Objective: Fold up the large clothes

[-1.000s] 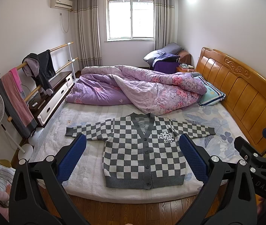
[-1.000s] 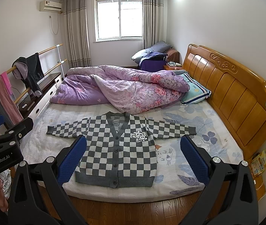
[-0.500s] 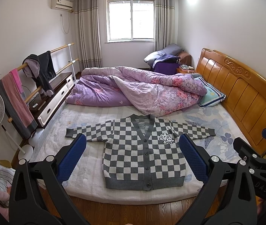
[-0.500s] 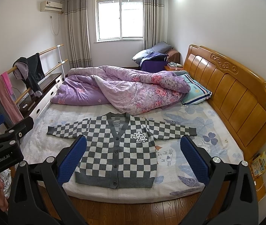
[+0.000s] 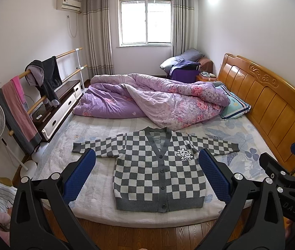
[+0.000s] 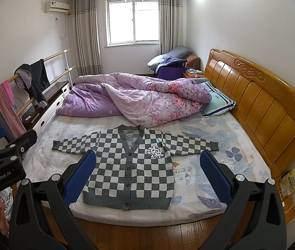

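Left gripper (image 5: 146,170) and right gripper (image 6: 147,171) gape wide, empty, above the flat checkered knit cardigan (image 5: 158,166) on the bed (image 5: 97,210).

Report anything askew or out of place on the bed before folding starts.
The checkered cardigan lies flat, buttoned, sleeves spread, nothing askew. The one untidy thing is the purple quilt, bunched in a heap behind it, its edge reaching almost to the collar.

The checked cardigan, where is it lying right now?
In both wrist views the checked cardigan lies flat, sleeves spread, on the near part of the bed, in front of the crumpled purple quilt.
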Tool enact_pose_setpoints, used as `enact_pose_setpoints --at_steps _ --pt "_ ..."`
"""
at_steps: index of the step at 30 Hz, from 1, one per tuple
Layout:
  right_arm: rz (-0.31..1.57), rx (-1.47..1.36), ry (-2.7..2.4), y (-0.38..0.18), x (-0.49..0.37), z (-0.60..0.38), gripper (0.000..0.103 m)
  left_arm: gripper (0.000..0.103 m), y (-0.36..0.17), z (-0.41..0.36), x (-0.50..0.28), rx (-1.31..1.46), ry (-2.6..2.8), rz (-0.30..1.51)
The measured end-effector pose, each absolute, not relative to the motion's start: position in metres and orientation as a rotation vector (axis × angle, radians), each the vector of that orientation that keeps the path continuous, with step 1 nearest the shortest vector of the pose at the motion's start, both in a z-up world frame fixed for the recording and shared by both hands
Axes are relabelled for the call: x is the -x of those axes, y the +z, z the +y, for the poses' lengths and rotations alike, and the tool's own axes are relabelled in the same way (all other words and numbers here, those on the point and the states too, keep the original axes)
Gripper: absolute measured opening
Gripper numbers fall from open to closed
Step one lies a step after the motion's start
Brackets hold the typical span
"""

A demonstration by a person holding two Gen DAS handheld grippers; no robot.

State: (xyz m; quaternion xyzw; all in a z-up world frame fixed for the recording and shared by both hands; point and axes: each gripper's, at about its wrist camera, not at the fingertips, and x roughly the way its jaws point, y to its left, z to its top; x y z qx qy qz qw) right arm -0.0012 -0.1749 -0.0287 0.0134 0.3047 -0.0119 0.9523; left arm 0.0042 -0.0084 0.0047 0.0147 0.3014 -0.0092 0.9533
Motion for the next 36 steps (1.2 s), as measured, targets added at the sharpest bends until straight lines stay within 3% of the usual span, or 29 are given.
enact_pose_setpoints --at_steps 36 --pt "0.65 -0.025 0.001 -0.034 -0.015 -0.164 0.096 0.098 -0.003 -0.003 -0.016 -0.039 0.004 0.631"
